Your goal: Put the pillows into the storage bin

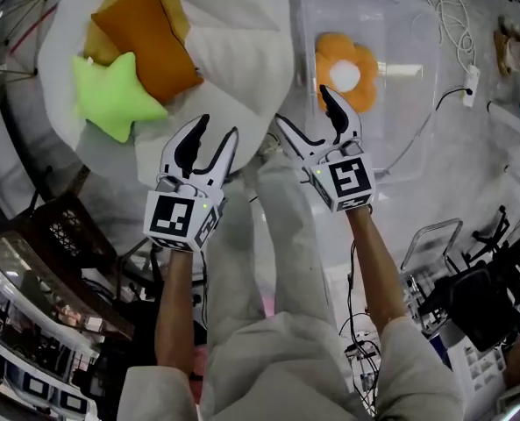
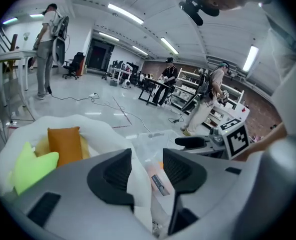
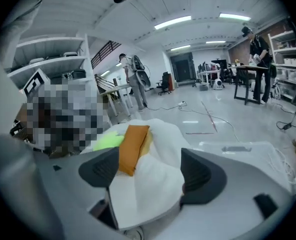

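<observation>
The left hand-held gripper point(image 1: 217, 130), grey-white plastic with black pads and a square-marker cube, is held out ahead of the person on the left forearm point(image 1: 174, 305). It points forward and downward, jaws apart and empty. Just beside it, the matching right hand-held gripper point(image 1: 303, 108) extends from the right forearm point(image 1: 378, 266), tilted outward, its jaws spread wider and also empty.
</observation>
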Action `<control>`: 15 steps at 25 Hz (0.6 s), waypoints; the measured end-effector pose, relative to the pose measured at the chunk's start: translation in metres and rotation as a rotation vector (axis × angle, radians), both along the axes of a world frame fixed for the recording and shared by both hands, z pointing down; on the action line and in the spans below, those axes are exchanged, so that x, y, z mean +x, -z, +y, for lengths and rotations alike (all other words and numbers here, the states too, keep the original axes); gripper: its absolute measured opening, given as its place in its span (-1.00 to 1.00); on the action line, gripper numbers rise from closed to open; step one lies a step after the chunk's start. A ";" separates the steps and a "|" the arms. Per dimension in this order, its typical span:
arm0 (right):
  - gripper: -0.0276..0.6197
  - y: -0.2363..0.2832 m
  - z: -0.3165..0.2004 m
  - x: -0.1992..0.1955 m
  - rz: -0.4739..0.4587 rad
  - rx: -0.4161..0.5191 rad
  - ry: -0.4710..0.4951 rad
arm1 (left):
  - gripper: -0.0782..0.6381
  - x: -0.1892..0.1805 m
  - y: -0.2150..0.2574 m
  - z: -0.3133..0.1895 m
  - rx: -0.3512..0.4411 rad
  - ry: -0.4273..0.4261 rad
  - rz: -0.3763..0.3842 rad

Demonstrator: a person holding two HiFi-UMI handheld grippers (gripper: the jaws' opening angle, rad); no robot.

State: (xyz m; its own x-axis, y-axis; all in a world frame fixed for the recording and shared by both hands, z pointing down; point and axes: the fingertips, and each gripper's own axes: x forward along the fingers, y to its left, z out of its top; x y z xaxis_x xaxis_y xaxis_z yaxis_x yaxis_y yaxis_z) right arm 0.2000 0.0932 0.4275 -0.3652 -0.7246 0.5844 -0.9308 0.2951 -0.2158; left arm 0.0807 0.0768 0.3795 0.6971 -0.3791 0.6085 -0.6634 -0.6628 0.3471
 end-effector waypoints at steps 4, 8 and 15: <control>0.27 0.017 -0.024 -0.065 -0.030 0.038 0.116 | -0.24 -0.045 -0.002 -0.012 0.001 0.090 -0.001; 0.27 0.023 -0.044 -0.135 -0.061 0.062 0.230 | -0.24 -0.098 -0.006 -0.021 0.002 0.187 -0.005; 0.27 0.024 -0.066 -0.240 -0.100 0.047 0.371 | -0.24 -0.196 -0.011 -0.026 -0.003 0.358 -0.014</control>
